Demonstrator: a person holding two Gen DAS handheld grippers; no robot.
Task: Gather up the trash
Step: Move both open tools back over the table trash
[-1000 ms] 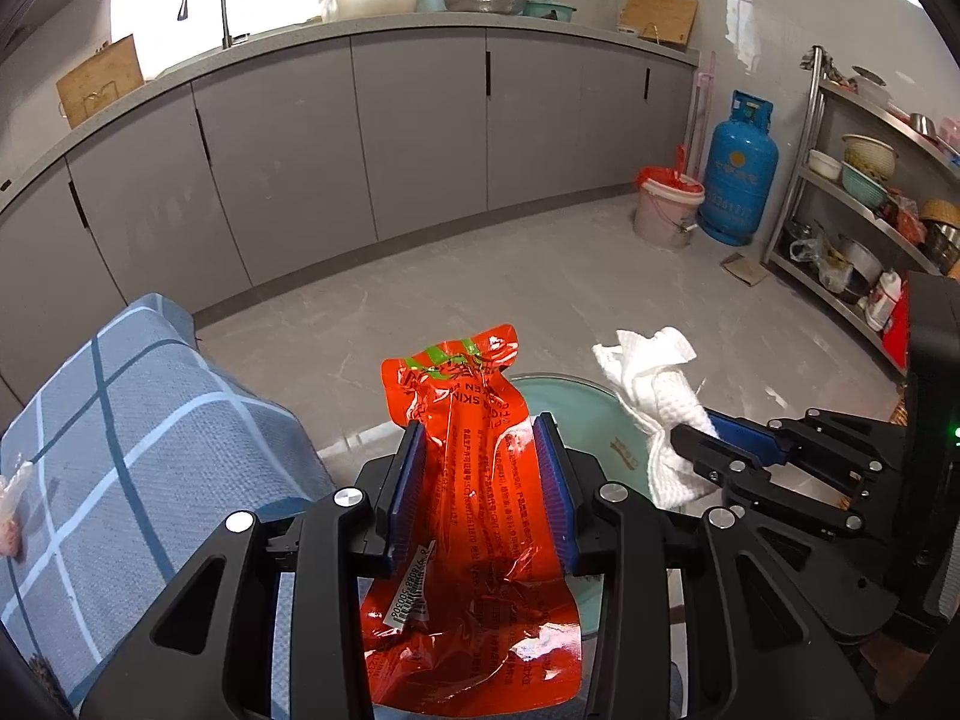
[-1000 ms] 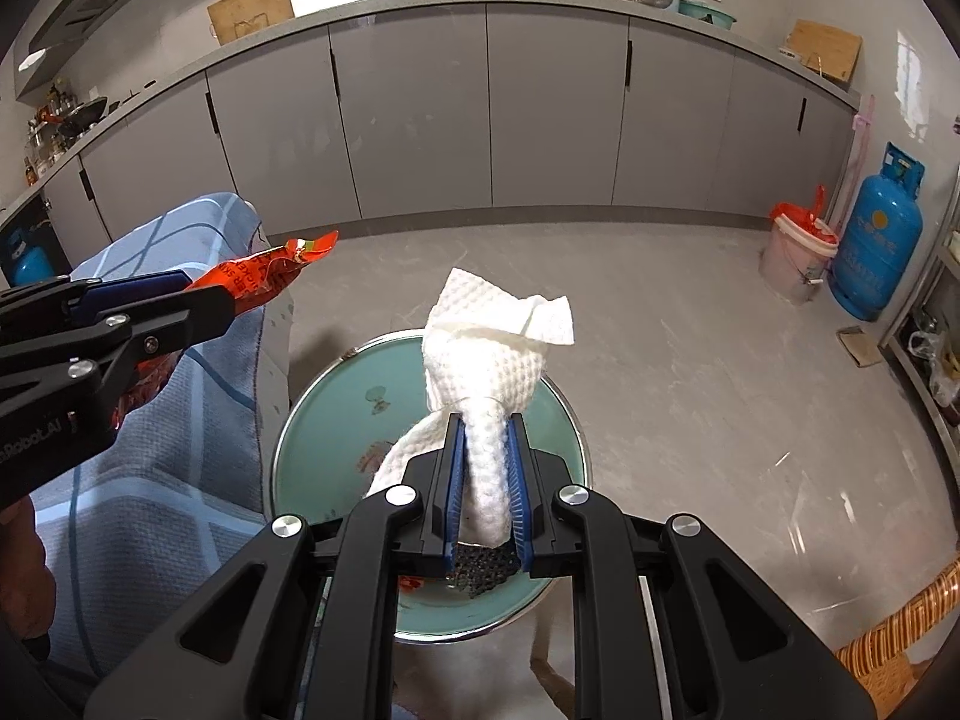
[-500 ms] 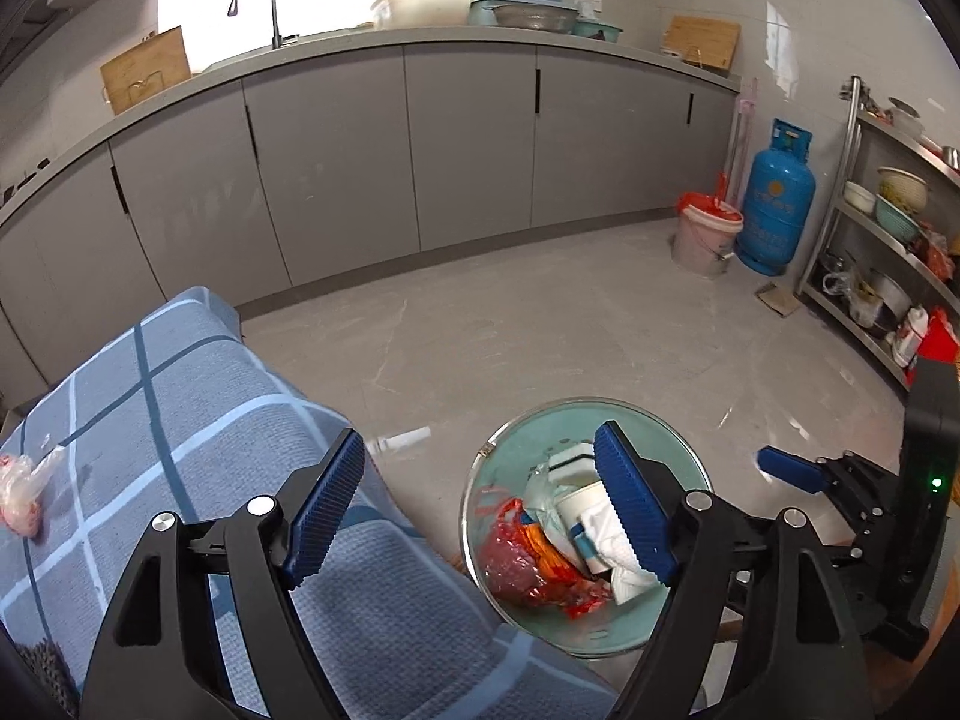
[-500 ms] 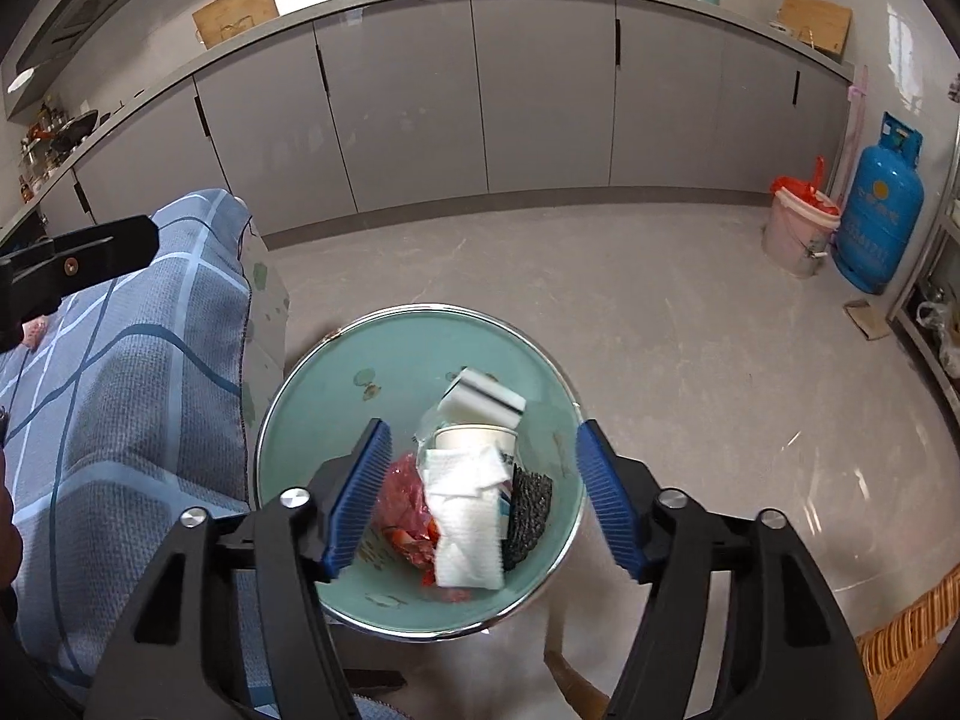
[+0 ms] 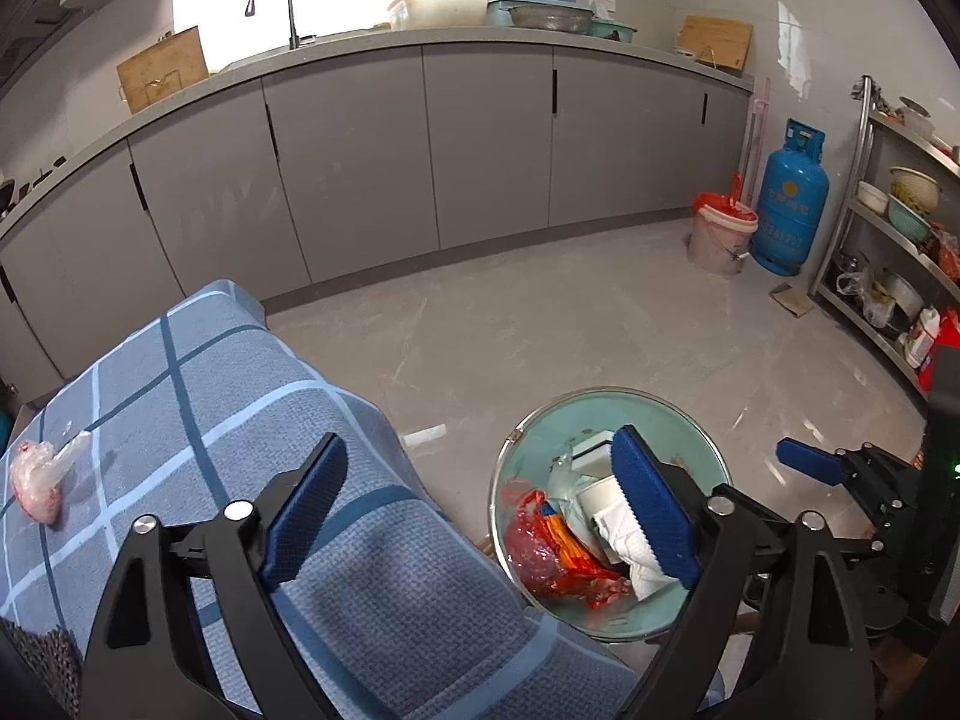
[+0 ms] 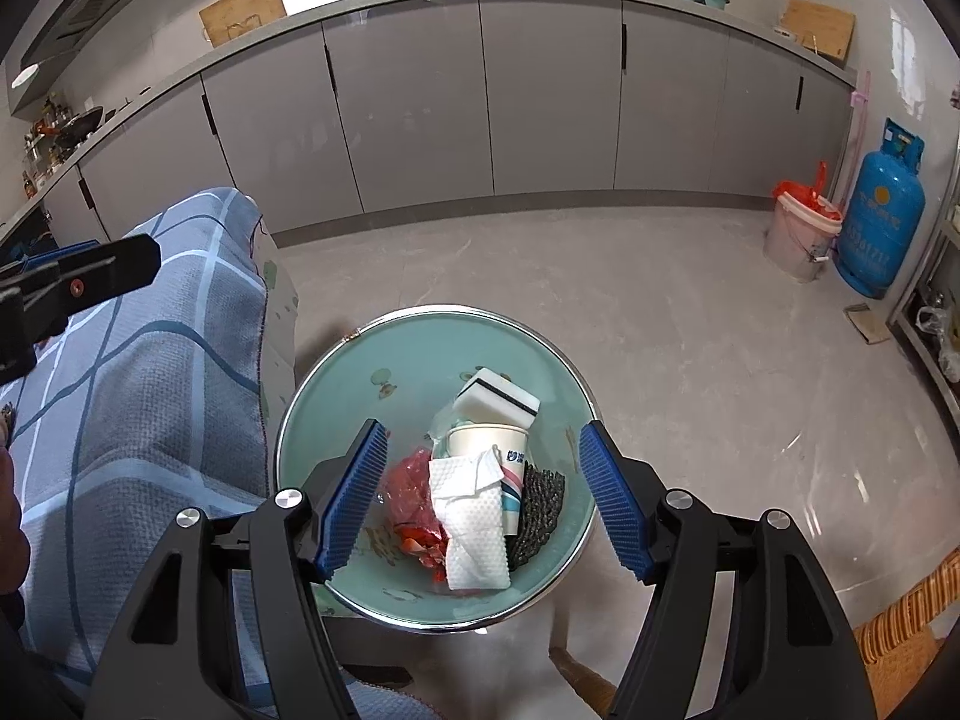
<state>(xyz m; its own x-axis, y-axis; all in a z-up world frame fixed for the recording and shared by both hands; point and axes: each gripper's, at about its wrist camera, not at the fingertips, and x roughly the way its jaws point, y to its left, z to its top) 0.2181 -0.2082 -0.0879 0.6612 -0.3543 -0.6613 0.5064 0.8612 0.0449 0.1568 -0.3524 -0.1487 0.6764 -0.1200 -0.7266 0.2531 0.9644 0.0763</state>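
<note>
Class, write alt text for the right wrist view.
The right gripper, jaws open and empty, hovers over a green basin holding a paper towel, paper cup, sponge and red wrapper, beside a blue checked cloth in a kitchen.

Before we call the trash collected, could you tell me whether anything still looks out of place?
Yes: a crumpled pinkish plastic bag lies on the blue checked cloth, apart from the litter in the teal basin. A dark mesh scrap shows at the cloth's near edge. Both grippers, left and right, are open and empty.
</note>
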